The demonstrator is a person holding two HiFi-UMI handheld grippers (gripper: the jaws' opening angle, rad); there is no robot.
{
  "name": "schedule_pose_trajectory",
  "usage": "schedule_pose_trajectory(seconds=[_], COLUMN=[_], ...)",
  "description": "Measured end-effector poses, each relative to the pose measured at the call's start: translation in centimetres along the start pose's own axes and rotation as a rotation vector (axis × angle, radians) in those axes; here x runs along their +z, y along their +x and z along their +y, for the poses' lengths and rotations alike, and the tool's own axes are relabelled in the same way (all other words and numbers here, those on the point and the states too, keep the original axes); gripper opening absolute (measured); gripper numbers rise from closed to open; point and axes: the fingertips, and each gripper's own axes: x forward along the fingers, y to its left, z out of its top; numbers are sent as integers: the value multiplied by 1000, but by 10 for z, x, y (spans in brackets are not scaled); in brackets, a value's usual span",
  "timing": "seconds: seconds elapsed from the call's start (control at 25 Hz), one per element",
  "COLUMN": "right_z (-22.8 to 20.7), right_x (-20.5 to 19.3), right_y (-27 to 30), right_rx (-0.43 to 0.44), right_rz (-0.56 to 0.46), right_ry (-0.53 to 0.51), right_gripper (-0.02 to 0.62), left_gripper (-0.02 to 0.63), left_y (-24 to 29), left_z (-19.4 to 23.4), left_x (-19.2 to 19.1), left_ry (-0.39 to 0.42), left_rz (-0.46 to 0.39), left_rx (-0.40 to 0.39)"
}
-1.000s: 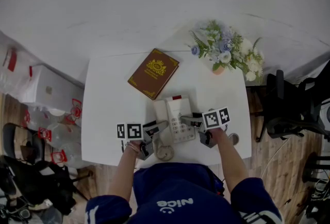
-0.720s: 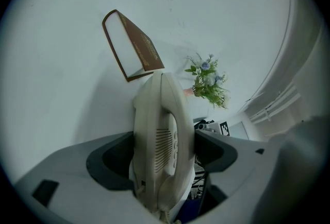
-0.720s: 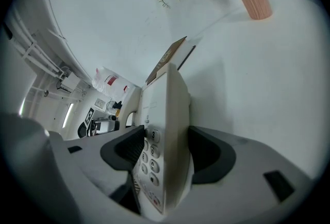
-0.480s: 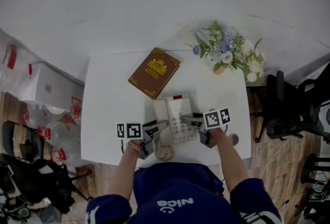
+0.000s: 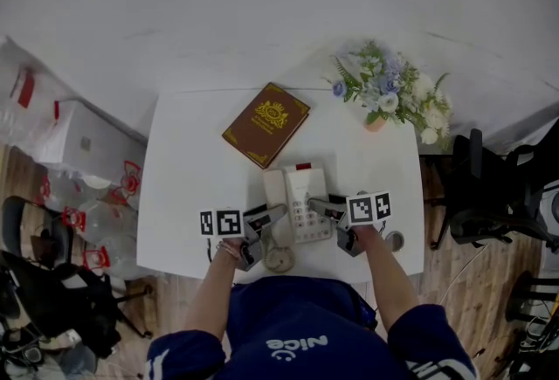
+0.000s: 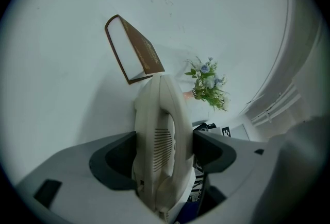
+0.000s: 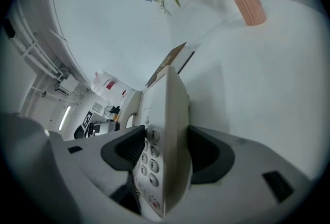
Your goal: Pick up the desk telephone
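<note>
Nearest the person, the left gripper [image 5: 272, 217] has its jaws closed in on the handset [image 6: 161, 130], pads pressing its two rounded sides. The right gripper [image 5: 320, 206] is clamped across the right edge of the desk telephone [image 5: 301, 195], one pad over the keypad and the other under the body. The phone sits near the front edge of the white table [image 5: 183, 186]; I cannot tell whether it is clear of the surface. The main risk is uneven lifting. If one side rises faster, the handset could pull out of its cradle, or the smooth base could pivot and slip from the right gripper's narrow hold and drop off the table edge. The book [image 5: 266, 124] and the vase of flowers [image 5: 389, 99] lie well beyond, at risk only from a forward swing.
</note>
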Motion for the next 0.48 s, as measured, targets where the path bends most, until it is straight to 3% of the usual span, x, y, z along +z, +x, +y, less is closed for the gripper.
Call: schedule_pose_trajectory(seconds=[0.48], right_z=[5], right_x=[-15], right_y=[-20], right_rx=[-9], right_rz=[-30], right_ry=[43], right_gripper=[270], left_gripper=[348], left_y=[0], left_z=[-14], left_x=[-15], left_ry=[33], left_rz=[64], left_rx=[-7])
